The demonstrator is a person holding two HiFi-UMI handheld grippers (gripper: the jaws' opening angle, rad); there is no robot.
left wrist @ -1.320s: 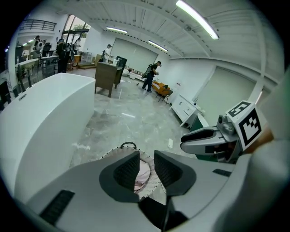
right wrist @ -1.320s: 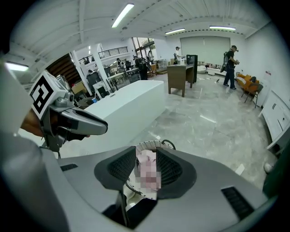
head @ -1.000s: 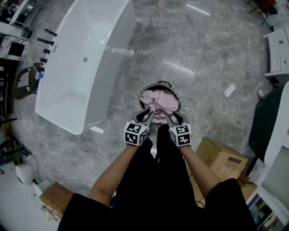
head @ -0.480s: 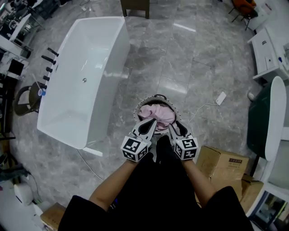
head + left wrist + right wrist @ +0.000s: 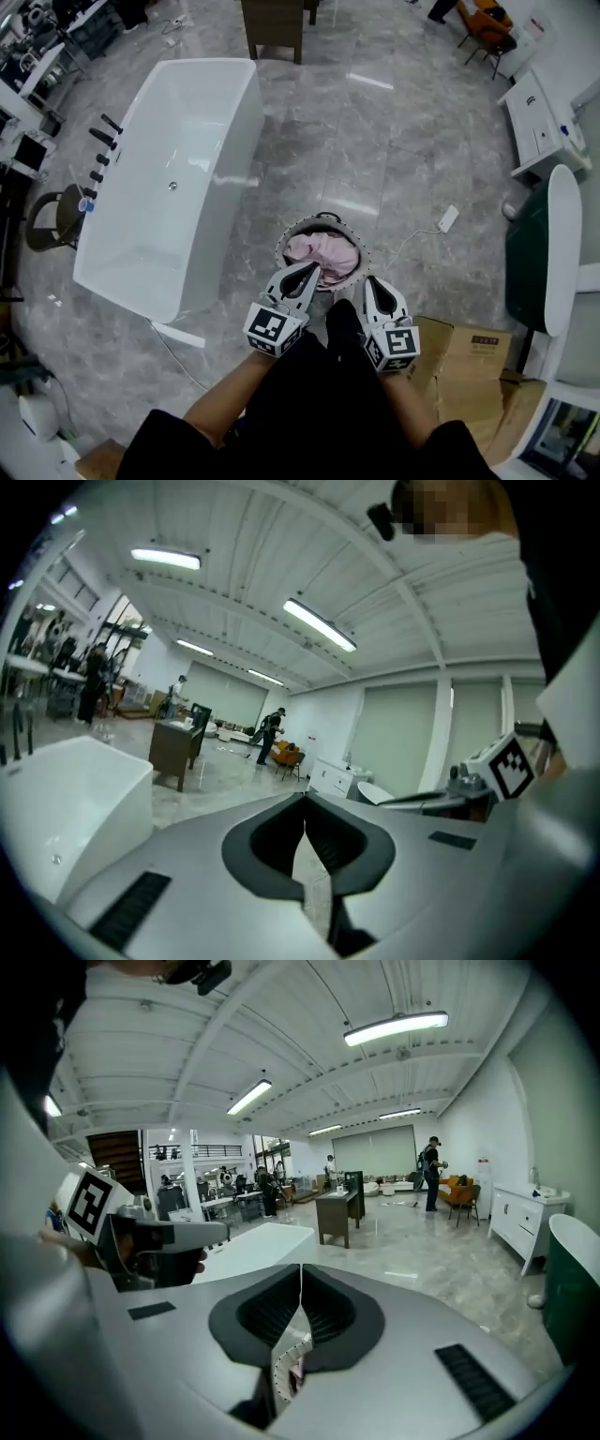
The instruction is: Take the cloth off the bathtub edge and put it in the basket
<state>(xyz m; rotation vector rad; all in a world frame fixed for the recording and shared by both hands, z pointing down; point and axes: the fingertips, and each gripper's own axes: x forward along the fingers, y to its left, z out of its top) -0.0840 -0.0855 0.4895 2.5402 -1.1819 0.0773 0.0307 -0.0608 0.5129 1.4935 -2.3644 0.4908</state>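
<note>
The pink cloth [image 5: 323, 255] lies bunched inside the round basket [image 5: 284, 246] on the floor, right of the white bathtub [image 5: 251, 122]. My left gripper [image 5: 310, 269] hovers at the basket's near rim, shut and holding nothing; in its own view the left gripper [image 5: 303, 803] points level across the room. My right gripper [image 5: 367, 282] is just right of the basket, its jaws closing until the tips meet, with nothing between them. The right gripper [image 5: 300, 1274] shows a bit of basket rim [image 5: 286, 1356] through its lower gap.
Cardboard boxes [image 5: 469, 361] stand at the person's right. A white power strip [image 5: 448, 218] with its cord lies beyond the basket. A dark wooden desk [image 5: 274, 23] is at the far end, and black tap fittings [image 5: 98, 155] flank the tub's left side. People stand far off.
Both grippers have drawn back from the basket toward the person and their jaws have come together. The cloth stays in the basket.
</note>
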